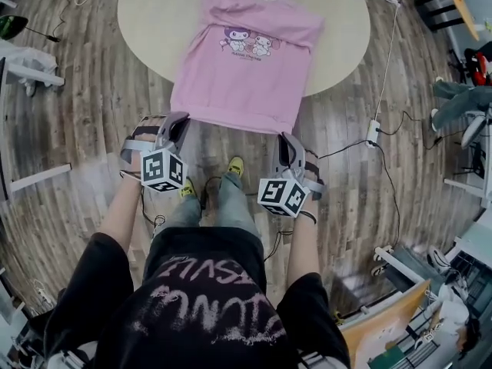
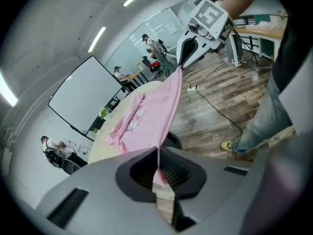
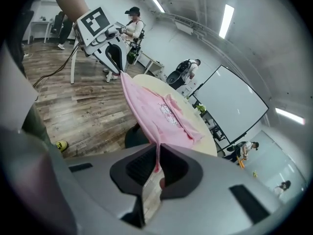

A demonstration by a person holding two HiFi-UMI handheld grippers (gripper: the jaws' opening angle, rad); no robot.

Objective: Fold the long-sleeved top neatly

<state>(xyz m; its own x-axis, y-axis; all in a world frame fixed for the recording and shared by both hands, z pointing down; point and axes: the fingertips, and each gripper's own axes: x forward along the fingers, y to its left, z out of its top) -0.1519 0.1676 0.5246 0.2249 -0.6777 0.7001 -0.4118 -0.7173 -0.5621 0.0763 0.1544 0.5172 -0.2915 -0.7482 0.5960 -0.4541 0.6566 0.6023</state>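
Two hem corners of the pink top are pinched by the left gripper and right gripper, its length stretched away over the tabletop.

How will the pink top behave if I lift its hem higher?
Probably floppy: the top overhangs the table edge, taut only between the left gripper and right gripper. Likely light: thin pinches hold it. It may slide on the smooth table.

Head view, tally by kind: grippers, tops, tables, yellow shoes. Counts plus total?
grippers: 2, left gripper and right gripper
pink top: 1
round table: 1
yellow shoes: 2
Total: 6
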